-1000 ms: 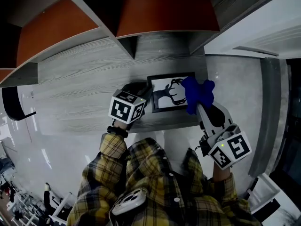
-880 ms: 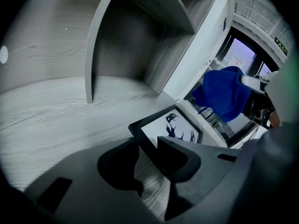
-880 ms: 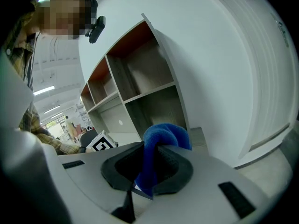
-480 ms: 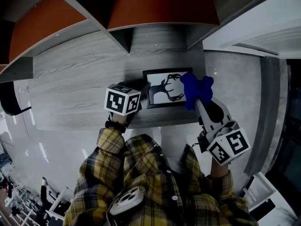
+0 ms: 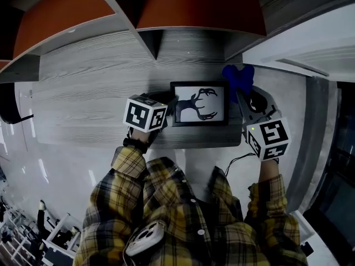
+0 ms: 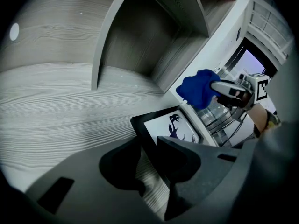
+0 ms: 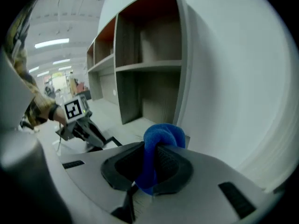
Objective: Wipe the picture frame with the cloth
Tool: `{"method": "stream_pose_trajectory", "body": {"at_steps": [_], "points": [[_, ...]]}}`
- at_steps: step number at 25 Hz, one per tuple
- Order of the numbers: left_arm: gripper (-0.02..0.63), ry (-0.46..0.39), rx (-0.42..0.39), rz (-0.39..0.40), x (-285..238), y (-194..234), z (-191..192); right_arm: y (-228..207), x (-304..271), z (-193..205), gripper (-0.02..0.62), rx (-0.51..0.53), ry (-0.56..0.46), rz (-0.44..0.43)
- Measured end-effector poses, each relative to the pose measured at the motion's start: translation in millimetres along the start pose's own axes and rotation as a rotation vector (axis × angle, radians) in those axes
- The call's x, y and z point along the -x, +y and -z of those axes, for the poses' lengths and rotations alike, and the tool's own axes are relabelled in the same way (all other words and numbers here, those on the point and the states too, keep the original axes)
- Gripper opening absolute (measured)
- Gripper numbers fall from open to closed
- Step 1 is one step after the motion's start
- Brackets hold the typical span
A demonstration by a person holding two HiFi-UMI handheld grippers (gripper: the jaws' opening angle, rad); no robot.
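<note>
In the left gripper view, can see only the far part of the picture frame (image 6: 169, 124); cannot see its near edge and lower corner, covered by the dark pads of the left gripper (image 6: 148, 148) clamped on that edge. From the head view, cannot make out those jaws, mostly buried under the marker cube (image 5: 145, 115). Cannot see the tips of the right gripper (image 7: 150, 164) either, wrapped in the blue cloth (image 7: 159, 141) pinched between them, nor the cloth's lower end, sunk between the pads. Cannot tell whether cloth touches frame. Cannot follow the shelf compartments (image 5: 194, 10) upward, cut off by the head view's top edge. Cannot read the far room in the right gripper view: too blurred, too small.
</note>
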State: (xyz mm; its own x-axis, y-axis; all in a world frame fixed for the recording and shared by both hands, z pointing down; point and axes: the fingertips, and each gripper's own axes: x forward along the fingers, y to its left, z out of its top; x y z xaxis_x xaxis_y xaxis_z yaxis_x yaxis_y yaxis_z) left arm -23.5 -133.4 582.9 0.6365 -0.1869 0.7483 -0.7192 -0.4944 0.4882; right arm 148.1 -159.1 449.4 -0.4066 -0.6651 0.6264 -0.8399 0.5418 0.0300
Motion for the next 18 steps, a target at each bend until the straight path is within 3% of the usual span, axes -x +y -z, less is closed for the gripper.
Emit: {"method": "stream_pose_trajectory", "body": {"at_steps": [4, 8, 12, 15, 18], "points": [[0.114, -0.005, 0.004, 0.003, 1, 0, 0, -1, -47, 32, 0.053, 0.242, 0.167, -0.022], [0.109, -0.017, 0.022, 0.014, -1, 0, -1, 22, -82, 74, 0.054, 0.388, 0.325, -0.128], [0.107, -0.022, 0.033, 0.012, 0, 0, -1, 30, -88, 82, 0.054, 0.358, 0.357, -0.141], [0.105, -0.026, 0.050, 0.004, 1, 1, -1, 38, -84, 88, 0.052, 0.286, 0.385, -0.206], [0.104, -0.024, 0.056, 0.001, 0, 0, 0, 49, -78, 97, 0.052, 0.285, 0.409, -0.239]]}}
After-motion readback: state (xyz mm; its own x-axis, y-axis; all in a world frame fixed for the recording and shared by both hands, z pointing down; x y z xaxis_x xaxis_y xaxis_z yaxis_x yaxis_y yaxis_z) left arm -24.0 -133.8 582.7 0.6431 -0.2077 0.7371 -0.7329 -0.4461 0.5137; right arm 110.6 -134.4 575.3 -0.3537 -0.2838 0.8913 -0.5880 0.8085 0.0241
